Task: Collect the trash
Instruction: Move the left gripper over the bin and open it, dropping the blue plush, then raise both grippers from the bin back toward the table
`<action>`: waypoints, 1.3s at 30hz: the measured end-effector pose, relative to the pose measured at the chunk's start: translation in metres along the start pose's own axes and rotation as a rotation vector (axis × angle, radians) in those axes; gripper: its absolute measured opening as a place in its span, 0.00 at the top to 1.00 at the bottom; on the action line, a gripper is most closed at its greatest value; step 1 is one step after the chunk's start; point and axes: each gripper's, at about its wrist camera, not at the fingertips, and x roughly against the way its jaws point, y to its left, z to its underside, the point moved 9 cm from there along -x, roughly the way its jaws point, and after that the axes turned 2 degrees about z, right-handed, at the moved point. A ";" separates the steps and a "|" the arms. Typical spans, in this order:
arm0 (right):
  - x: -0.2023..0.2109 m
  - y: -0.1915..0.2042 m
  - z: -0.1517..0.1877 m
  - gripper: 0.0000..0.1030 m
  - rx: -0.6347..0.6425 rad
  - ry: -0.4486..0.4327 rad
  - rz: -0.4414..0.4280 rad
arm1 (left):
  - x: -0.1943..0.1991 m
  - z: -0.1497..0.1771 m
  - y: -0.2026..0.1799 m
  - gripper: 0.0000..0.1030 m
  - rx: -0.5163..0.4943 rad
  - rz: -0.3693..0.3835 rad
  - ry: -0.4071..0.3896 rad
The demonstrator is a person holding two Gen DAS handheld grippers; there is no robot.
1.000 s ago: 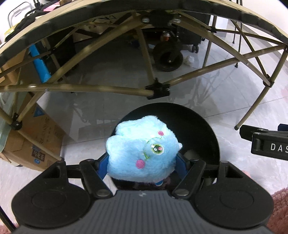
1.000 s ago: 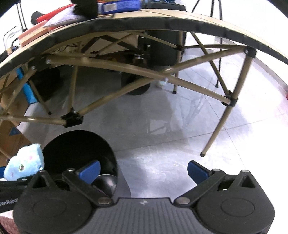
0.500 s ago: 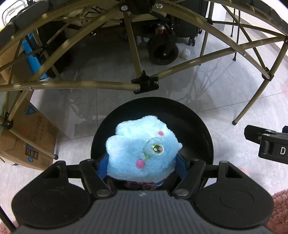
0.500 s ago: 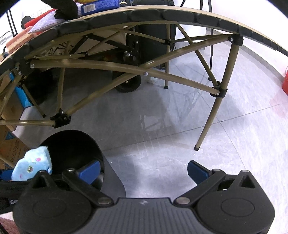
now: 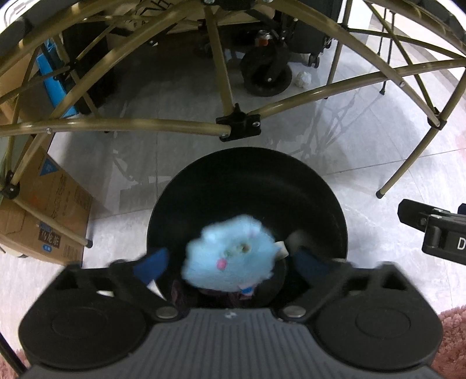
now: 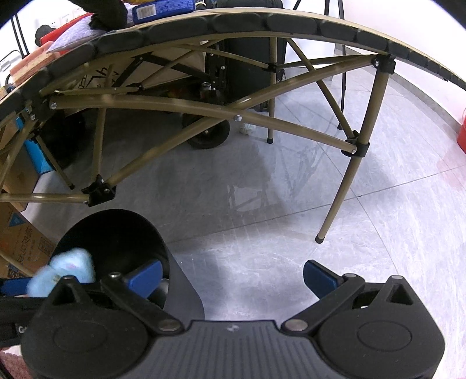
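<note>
L gripper [image 5: 230, 259] points steeply down over the mouth of a black bin [image 5: 291, 163]; jaws opening, blue pads swung wide and blurred; blue plush toy [image 5: 230, 259] sits btwn them but touches neither pad, blurred, just inside the bin's near rim, over dark stuff deeper in; a small pale scrap shows at the toy's right edge. Beyond the bin, straight ahead: grey tiled floor [image 5: 291, 131], then the tan folding frame [image 5: 116, 126] of a table w/ a black joint block just past the far rim; further ahead a black wheel [image 5: 266, 74] and a crumpled white paper wad [image 5: 303, 79] beside it. Left of gripper: cardboard boxes [image 5: 43, 215]. Right: tip of the other gripper's body; pink rug [image 5: 454, 335] at the lower right corner.

R gripper [image 6: 233, 277] also angled down, jaws wide apart, nothing btwn them, only bare floor under; the bin [image 6: 180, 280] is at its left, left pad overlapping the rim in view; toy [image 6: 67, 272] seen inside the bin's mouth, further left. Ahead: table [image 6: 262, 22] edge arcing overhead w/ clutter on top; table leg ahead-right.
</note>
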 end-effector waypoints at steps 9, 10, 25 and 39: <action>0.000 0.000 0.000 0.00 0.001 0.001 -0.001 | -0.005 0.007 0.007 0.00 0.021 0.006 0.051; 0.000 0.000 0.000 0.00 0.002 0.001 -0.001 | -0.005 0.007 0.008 0.00 0.026 0.006 0.055; 0.001 0.004 0.000 0.00 0.005 -0.002 -0.007 | -0.002 0.009 0.009 0.00 0.029 0.018 0.057; 0.030 0.011 -0.005 0.00 -0.016 -0.045 -0.116 | 0.029 -0.001 0.014 0.00 0.041 0.001 -0.063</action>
